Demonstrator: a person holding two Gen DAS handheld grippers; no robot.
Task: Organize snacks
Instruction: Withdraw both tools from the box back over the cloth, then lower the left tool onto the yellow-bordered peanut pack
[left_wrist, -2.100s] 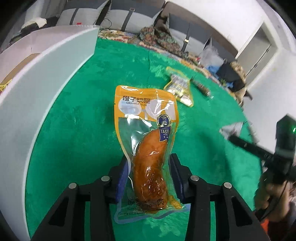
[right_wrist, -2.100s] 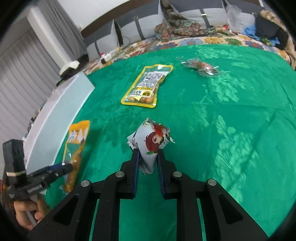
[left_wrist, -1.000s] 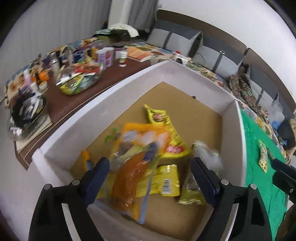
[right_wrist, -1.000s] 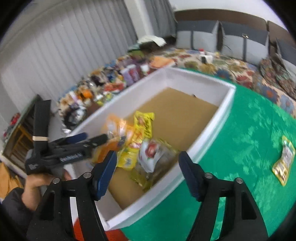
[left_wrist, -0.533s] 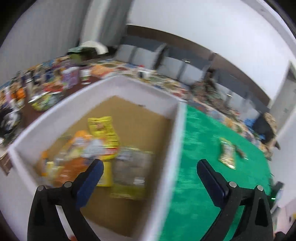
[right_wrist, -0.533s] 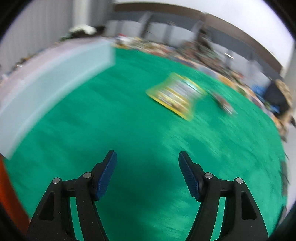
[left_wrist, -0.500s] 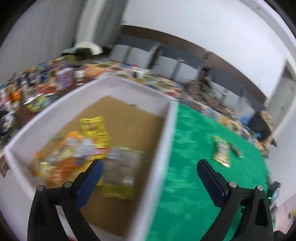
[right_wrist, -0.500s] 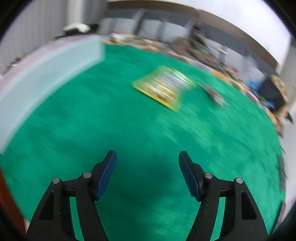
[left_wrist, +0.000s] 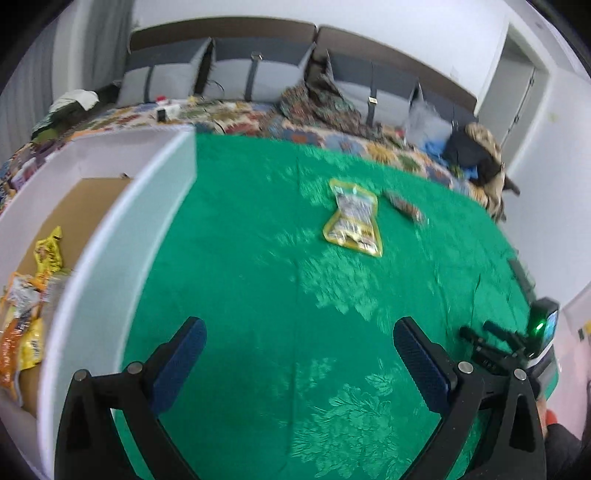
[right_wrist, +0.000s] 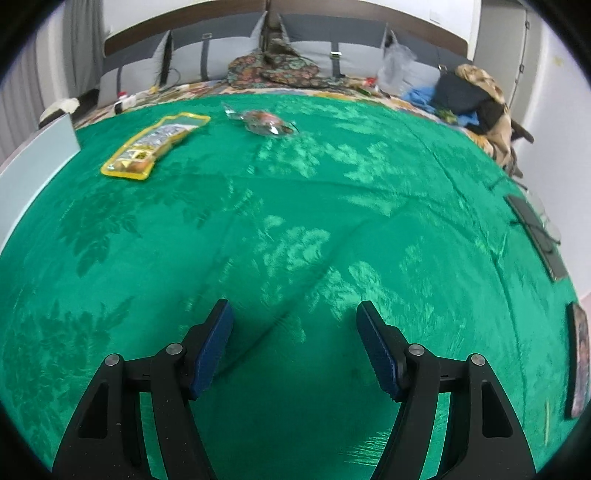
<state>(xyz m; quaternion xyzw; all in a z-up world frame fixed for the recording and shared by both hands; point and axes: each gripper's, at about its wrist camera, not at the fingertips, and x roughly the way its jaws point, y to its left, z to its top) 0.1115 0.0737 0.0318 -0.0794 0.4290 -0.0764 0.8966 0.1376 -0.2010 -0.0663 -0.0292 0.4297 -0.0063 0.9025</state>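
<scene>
Green patterned cloth (right_wrist: 295, 221) covered the whole work surface, with a row of grey cushions (right_wrist: 221, 48) and a heap of clothes at the back of the room. At the left edge of the left wrist view stood the white box (left_wrist: 110, 240), its brown floor already holding several yellow and orange snack packs (left_wrist: 22, 314). We held both tools over bare cloth: the left gripper (left_wrist: 295, 350) had its jaws spread wide with nothing between them, and the right gripper (right_wrist: 295, 343) also stood open and empty. In the left wrist view the right gripper showed small at the lower right of the frame. Two snacks lay out on the cloth, well apart from the box: the yellow-edged pouch (left_wrist: 352, 223) near the upper middle of the left view, and just beside it to the right the small clear-wrapped snack (right_wrist: 264, 123), blurred in that view but plainer at the upper middle of the right view. We judged ourselves between deliveries, reaching for the next pieces. The next move called for carrying each open tool up the frame to one snack, setting the pads astride it, and closing.
</scene>
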